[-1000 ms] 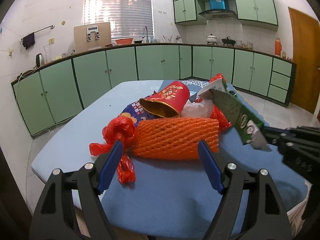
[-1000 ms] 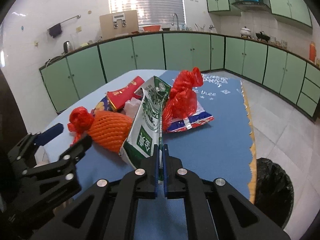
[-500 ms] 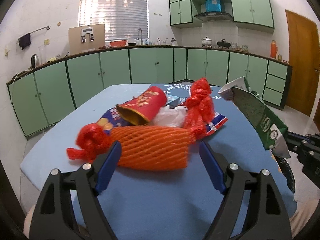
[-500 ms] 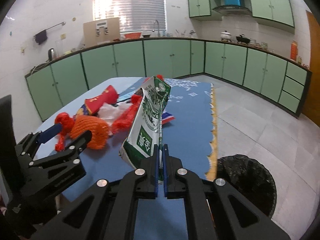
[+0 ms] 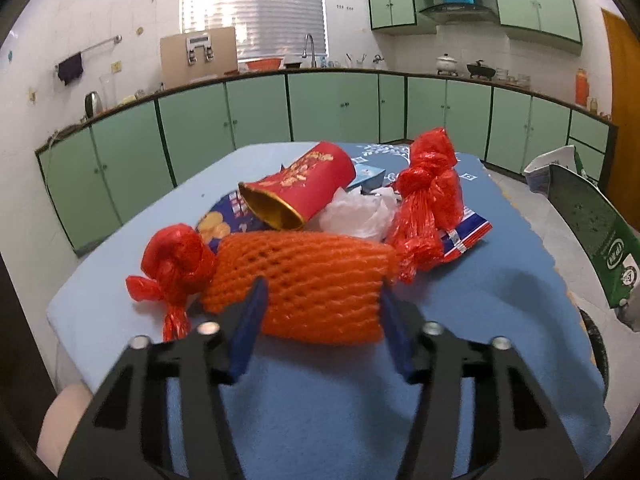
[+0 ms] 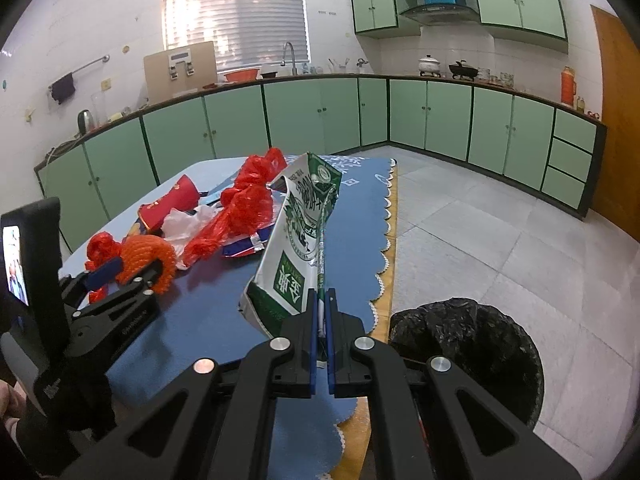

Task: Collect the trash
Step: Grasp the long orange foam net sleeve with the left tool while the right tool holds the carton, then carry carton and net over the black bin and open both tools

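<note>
Both hands have shifted: the left gripper [image 5: 320,312] has closed in around the orange foam net [image 5: 316,280], and the right gripper [image 6: 320,312] has carried the green carton [image 6: 298,248] toward the bin.

On the blue counter [image 5: 500,280] the left jaws have just been narrowing on the net, seemingly touching it, though contact is hard to confirm. Right jaws pinch the carton's edge, almost over the black-lined bin [image 6: 472,344]. Next: carry it above the opening, then release.
</note>
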`<action>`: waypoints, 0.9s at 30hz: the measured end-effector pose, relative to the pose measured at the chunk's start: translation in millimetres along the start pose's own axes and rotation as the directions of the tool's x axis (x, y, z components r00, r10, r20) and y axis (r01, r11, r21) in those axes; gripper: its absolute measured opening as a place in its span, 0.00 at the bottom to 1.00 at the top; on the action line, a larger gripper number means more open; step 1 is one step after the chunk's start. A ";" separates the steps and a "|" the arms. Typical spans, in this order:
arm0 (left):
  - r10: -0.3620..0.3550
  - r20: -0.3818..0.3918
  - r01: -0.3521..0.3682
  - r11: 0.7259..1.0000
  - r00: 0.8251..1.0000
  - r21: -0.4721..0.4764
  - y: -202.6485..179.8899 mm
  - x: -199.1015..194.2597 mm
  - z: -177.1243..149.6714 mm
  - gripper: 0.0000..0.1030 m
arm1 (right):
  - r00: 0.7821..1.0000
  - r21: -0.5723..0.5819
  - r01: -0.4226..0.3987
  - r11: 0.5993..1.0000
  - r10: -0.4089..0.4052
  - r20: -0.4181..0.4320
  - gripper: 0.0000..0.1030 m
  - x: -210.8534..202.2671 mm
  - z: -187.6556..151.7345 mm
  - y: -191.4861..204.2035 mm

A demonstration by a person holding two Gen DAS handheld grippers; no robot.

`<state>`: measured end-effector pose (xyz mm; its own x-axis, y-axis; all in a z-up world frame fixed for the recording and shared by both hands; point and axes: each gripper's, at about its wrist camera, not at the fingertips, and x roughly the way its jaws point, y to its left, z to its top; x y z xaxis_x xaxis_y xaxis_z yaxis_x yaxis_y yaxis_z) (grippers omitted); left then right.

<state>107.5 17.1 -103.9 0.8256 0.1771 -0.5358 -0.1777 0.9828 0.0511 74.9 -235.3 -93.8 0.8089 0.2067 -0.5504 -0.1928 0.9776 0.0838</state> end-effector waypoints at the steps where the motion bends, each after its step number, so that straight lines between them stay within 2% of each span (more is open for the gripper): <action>1: -0.017 0.003 0.017 1.000 1.000 -0.010 2.7 -1.5 -0.3 0.35 | 1.000 0.002 0.000 1.000 0.000 0.000 0.04 0.4 0.0 -0.3; 7: -0.065 0.024 0.065 0.998 0.998 -0.017 13.4 -11.8 -3.0 0.12 | 1.000 0.001 -0.002 1.000 0.002 0.009 0.04 -0.7 -0.2 -1.5; 10: -0.082 0.041 0.083 0.996 0.996 -0.021 20.3 -24.0 -3.5 0.08 | 1.000 0.001 -0.001 1.000 0.001 0.014 0.04 -2.4 -0.5 -1.8; 17: -0.141 0.127 0.141 0.990 0.982 0.006 32.1 -73.0 0.6 0.07 | 0.999 -0.003 0.007 1.000 -0.007 0.037 0.04 -13.0 0.2 -2.5; 22: -0.207 0.199 0.201 0.978 0.958 0.051 23.9 -105.1 4.2 0.07 | 0.999 0.002 0.020 1.000 -0.020 0.043 0.04 -22.7 -5.1 -6.3; 27: -0.268 0.224 0.259 0.963 0.937 0.072 13.0 -120.3 7.2 0.07 | 0.998 0.013 0.045 0.999 -0.046 0.052 0.04 -34.0 -5.9 -14.1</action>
<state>9.7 9.0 -32.7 0.9413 -0.0858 -0.3266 0.0808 0.9963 -0.0290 46.8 -256.3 -81.1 0.8445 0.1633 -0.5101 -0.1487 0.9864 0.0697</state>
